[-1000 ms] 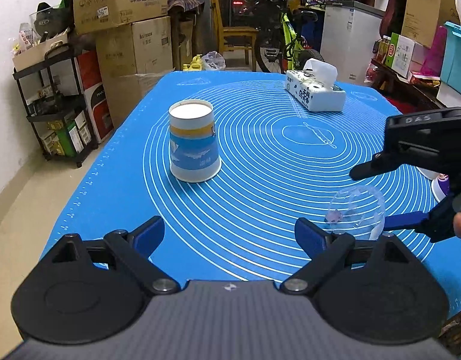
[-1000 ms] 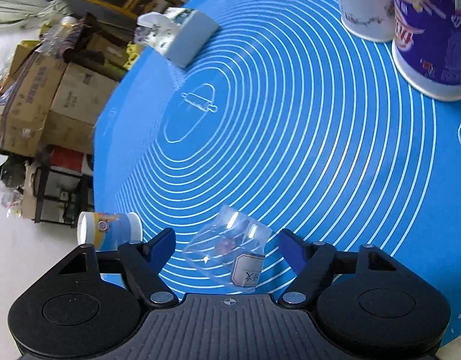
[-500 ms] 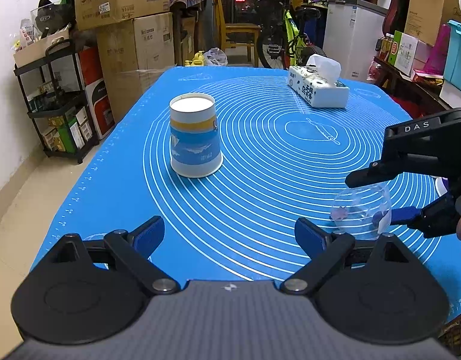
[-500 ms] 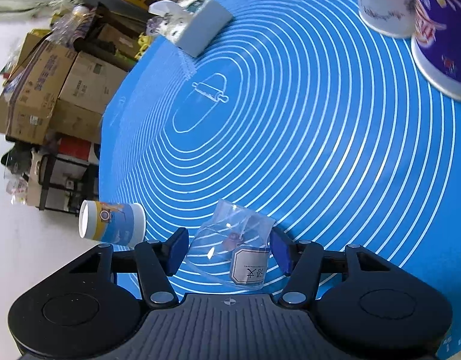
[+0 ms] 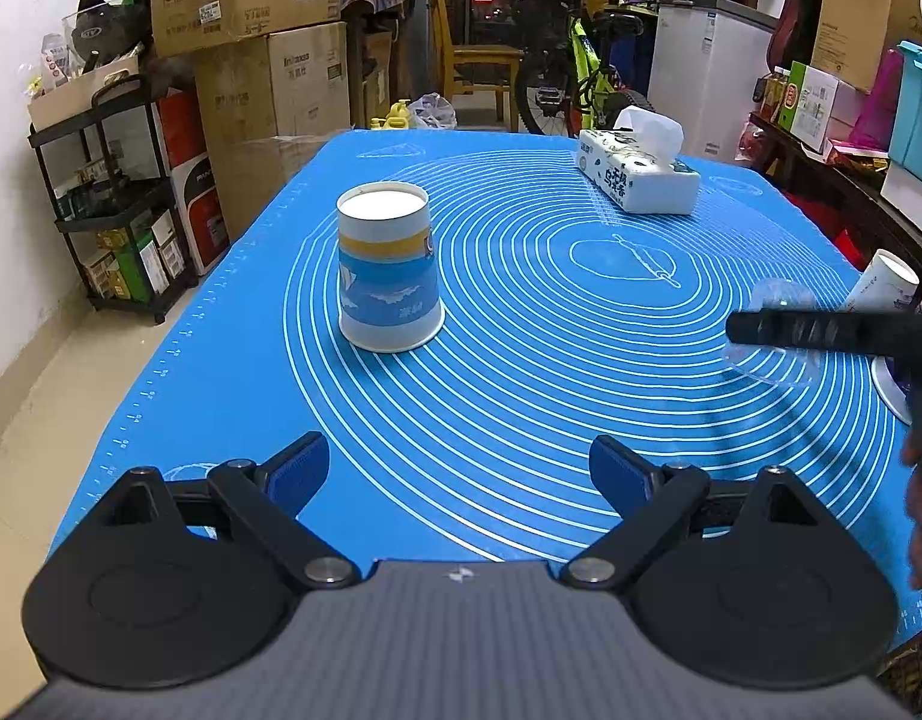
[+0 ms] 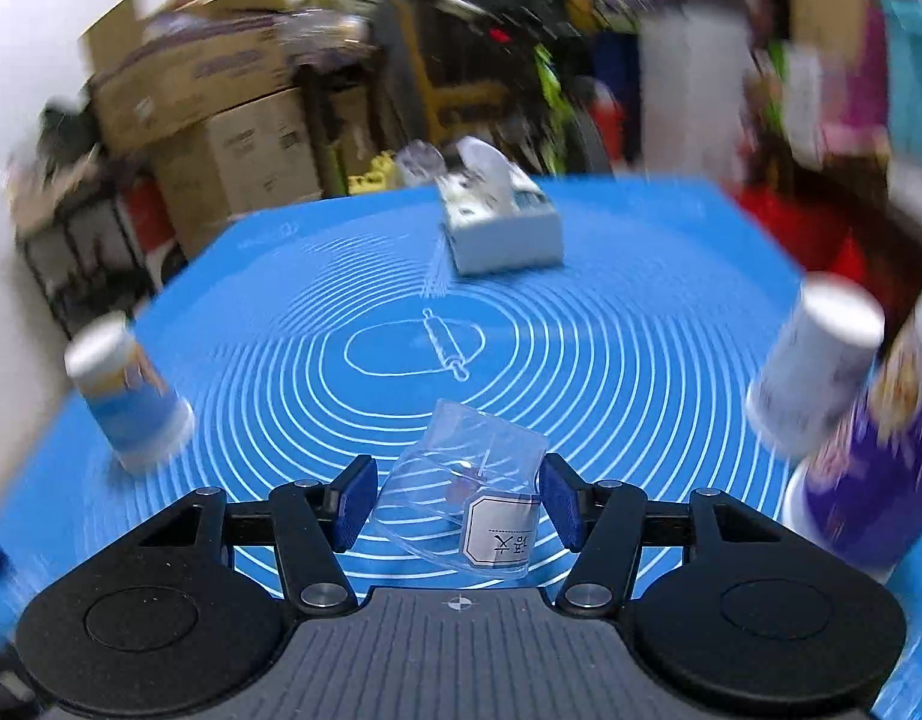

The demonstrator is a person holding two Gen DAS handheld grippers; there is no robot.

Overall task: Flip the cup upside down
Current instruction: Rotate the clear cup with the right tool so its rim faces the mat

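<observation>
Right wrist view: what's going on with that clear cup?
The right gripper holds a clear plastic cup between its fingers, lifted above the blue mat; the picture is motion-blurred, so it looks mid-turn. The left gripper is open and holds nothing. A blue-and-white paper cup already stands upside down on the mat, with a tissue box at the far side.

Open blue mat (image 5: 521,420) ahead of my left claw (image 5: 459,471); upturned paper cup (image 5: 389,275) left, tissue box (image 5: 638,177) far.
</observation>
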